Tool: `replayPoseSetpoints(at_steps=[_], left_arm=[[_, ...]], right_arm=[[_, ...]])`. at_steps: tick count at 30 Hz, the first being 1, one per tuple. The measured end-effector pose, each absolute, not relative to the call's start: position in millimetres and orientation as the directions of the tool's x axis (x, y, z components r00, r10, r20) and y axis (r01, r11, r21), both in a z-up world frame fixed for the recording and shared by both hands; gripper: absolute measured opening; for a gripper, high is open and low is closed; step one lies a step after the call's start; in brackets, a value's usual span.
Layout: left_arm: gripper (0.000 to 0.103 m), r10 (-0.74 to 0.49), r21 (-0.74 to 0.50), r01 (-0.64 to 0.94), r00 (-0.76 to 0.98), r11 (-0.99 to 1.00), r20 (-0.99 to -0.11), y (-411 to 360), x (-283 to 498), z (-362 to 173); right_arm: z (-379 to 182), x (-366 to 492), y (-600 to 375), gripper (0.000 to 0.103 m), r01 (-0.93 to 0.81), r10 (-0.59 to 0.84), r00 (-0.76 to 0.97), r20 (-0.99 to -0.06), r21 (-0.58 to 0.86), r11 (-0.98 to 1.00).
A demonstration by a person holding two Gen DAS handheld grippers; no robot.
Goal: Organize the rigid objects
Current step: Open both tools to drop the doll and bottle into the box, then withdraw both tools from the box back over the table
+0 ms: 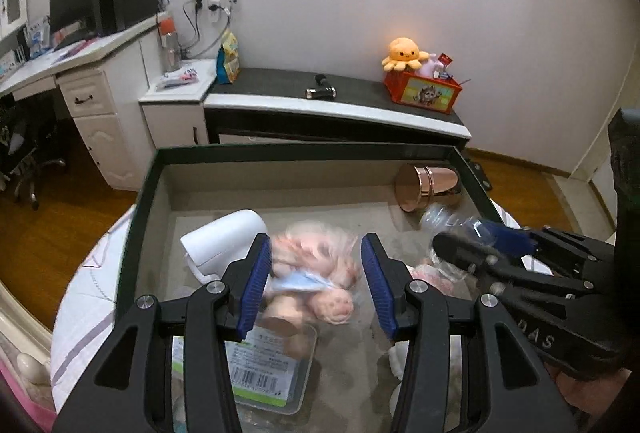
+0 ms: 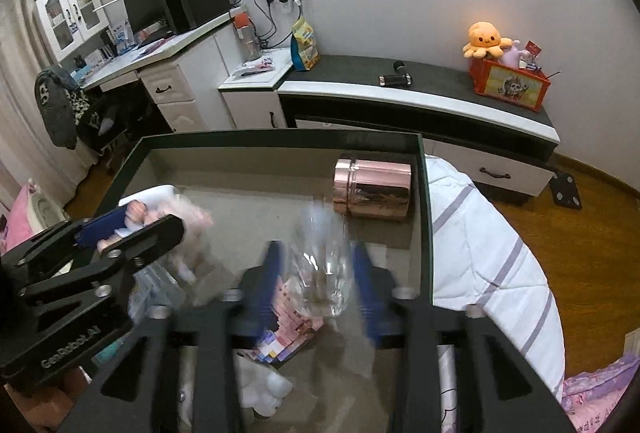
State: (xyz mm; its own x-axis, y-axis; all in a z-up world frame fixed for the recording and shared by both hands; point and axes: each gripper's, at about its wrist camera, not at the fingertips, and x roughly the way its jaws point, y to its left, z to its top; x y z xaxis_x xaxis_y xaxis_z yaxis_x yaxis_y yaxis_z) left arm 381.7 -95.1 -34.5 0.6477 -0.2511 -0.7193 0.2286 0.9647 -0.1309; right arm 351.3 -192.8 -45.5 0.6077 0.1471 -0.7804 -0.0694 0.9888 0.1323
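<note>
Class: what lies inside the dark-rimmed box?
Inside the box: a rose-gold canister on its side, a clear glass, a bagged pink plush, a white device. Items beneath are hidden.

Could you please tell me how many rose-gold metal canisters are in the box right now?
1: the canister lies on its side in the box's far right corner. Others could be hidden beneath the clutter.

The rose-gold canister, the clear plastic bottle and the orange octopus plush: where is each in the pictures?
rose-gold canister (image 2: 372, 189): right wrist view, on its shiny side wall.
clear plastic bottle (image 2: 324, 265): right wrist view, on its transparent body.
orange octopus plush (image 1: 404, 53): left wrist view, on its face.
</note>
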Motion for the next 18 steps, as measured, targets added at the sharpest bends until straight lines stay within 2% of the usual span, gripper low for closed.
replayPoseSetpoints(at_steps=[1, 3, 4, 5, 7, 18], left_arm=[[0.06, -0.241, -0.126, 0.217, 0.659, 0.968, -0.713, -93.6, 381.0, -32.2], [0.093, -0.217, -0.119, 0.187, 0.688, 0.975, -0.692, -86.3, 375.7, -25.4], [0.1, -0.218, -0.13, 0.177, 0.709, 0.976, -0.67, -80.2, 370.3, -19.8], [0.103, -0.222, -0.139, 0.173, 0.724, 0.975, -0.653, -75.1, 366.0, -15.4], [0.103, -0.218, -0.142, 0.166, 0.74, 0.976, -0.636, -67.7, 356.3, -5.9], [0.103, -0.188, -0.124, 0.142, 0.801, 0.982, -0.569, -36.8, 283.9, 31.7]], right_arm=[[-45.1, 349.3, -194.2, 0.078, -0.045, 0.118, 0.612, -0.782, 0.114, 0.992], [-41.8, 346.1, -199.2, 0.081, -0.035, 0.127, 0.621, -0.774, 0.135, 0.99], [-40.1, 344.0, -198.8, 0.083, -0.034, 0.136, 0.622, -0.771, 0.147, 0.988], [-37.0, 341.1, -197.9, 0.086, -0.033, 0.138, 0.626, -0.768, 0.151, 0.988], [-29.6, 333.7, -194.5, 0.103, -0.025, 0.111, 0.644, -0.757, 0.124, 0.992], [12.2, 275.9, -184.4, 0.103, 0.006, 0.105, 0.731, -0.674, 0.16, 0.987]])
